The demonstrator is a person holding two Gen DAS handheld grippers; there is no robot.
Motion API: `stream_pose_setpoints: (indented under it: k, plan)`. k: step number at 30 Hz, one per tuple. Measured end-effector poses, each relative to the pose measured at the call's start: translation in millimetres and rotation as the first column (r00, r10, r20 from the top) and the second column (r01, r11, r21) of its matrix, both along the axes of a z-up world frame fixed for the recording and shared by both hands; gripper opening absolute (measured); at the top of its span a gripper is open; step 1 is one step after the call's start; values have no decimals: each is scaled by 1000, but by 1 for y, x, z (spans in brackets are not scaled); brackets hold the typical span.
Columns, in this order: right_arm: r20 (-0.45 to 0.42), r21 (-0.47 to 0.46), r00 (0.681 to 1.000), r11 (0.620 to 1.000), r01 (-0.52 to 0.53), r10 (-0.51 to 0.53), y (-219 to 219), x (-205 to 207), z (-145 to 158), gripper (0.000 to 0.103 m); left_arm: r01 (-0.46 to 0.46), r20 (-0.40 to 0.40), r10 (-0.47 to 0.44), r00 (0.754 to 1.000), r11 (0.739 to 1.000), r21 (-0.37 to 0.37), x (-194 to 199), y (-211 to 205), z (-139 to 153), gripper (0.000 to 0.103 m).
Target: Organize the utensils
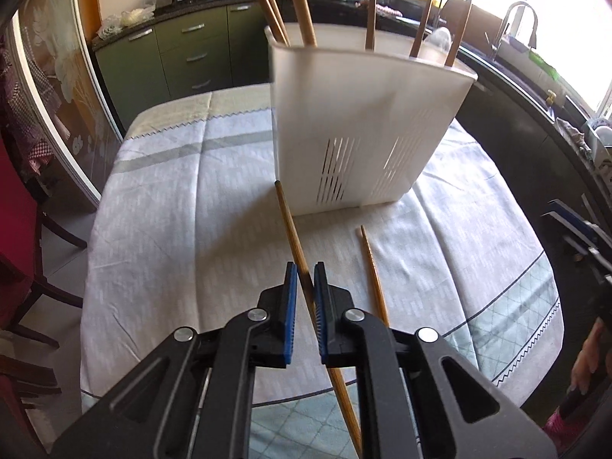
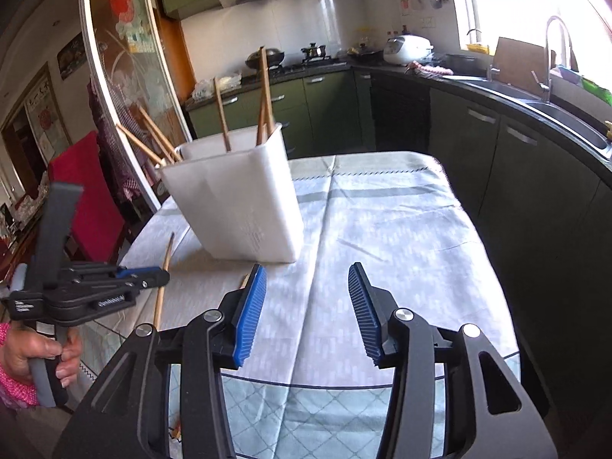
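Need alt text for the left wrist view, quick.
The left gripper is shut on a long wooden chopstick that points toward a white slotted plastic utensil holder on the pale checked tablecloth. A second wooden chopstick lies beside it.

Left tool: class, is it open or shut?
Shut. The left tool has its blue pads pressed on a chopstick, whose tip nears the white holder.

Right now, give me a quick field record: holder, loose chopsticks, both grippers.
holder: white slotted utensil holder upright on the tablecloth, several chopsticks already standing in it
held: left gripper shut on a chopstick, its far tip near the holder's base
loose: one chopstick on the cloth, right of the held one
right gripper: open, nothing between its jaws
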State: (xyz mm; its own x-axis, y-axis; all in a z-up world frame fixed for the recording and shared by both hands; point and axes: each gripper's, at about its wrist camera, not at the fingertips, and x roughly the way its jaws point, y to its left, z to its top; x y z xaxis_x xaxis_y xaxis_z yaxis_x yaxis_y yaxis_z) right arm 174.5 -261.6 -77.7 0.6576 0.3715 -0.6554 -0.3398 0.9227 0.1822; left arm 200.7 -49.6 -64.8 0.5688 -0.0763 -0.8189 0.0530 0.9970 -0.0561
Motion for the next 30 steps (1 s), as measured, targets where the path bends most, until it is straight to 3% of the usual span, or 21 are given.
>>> stream_pose_setpoints:
  k: [7, 12, 19, 25, 30]
  plan:
    - [-140, -135, 986, 985, -109, 89, 83, 36, -55, 45, -2, 193, 2, 981, 1000, -2, -48, 20, 33, 9]
    - [-208, -193, 973, 971, -140, 99, 117, 53, -84, 44, 16, 261, -18, 965, 1000, 10, -66, 22, 42, 9]
    - [-218, -249, 973, 959, -134, 79, 138, 63, -100, 44, 29, 328, -40, 944, 999, 39, -76, 24, 53, 9]
    - [-227, -241, 970, 960, -141, 86, 145, 65, -100, 36, 35, 279, -40, 959, 999, 25, -69, 26, 46, 9]
    - [-227, -222, 968, 962, -158, 106, 142, 64, -96, 11, -26, 104, 29, 994, 999, -30, -37, 44, 22, 9]
